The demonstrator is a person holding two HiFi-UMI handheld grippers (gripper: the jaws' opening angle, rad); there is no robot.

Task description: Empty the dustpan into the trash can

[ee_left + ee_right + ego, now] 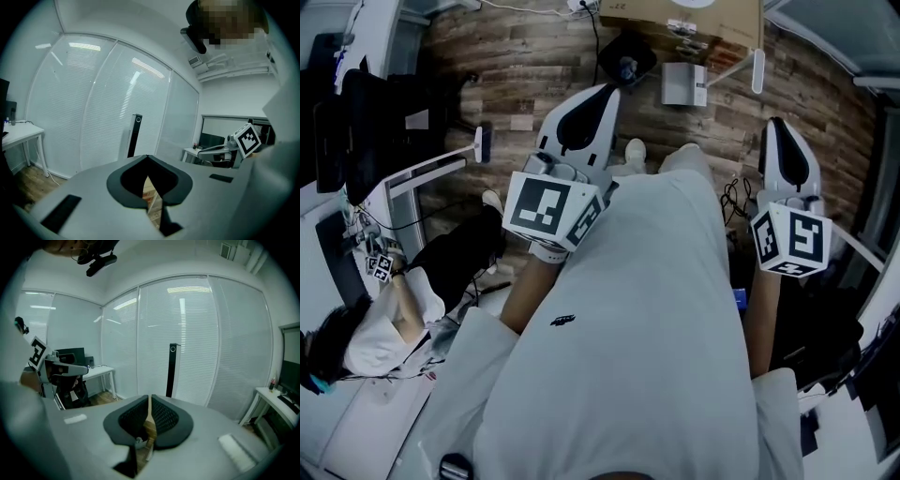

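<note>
White shirt (647, 328) cloth fills the lower middle of the head view, and both forearms reach out from under it over a wood floor (516, 84). On the left the left hand-held gripper (605, 91) points forward with its jaws clenched: in the left gripper view the dark pads (126, 180) meet at their tips, and only a sliver of floor shows lower down. On the right the right hand-held gripper (774, 124) is also clenched, its ribbed pads (164, 418) pressed almost together with only floor seen through the slit. Far ahead on the floor lies a flat black shape, likely the dustpan (624, 58), well apart from both grippers. Just to its right stands a pale grey box (683, 84), and a cardboard box (722, 23) sits beyond them. Another person (380, 328) in white is at the left edge.
</note>
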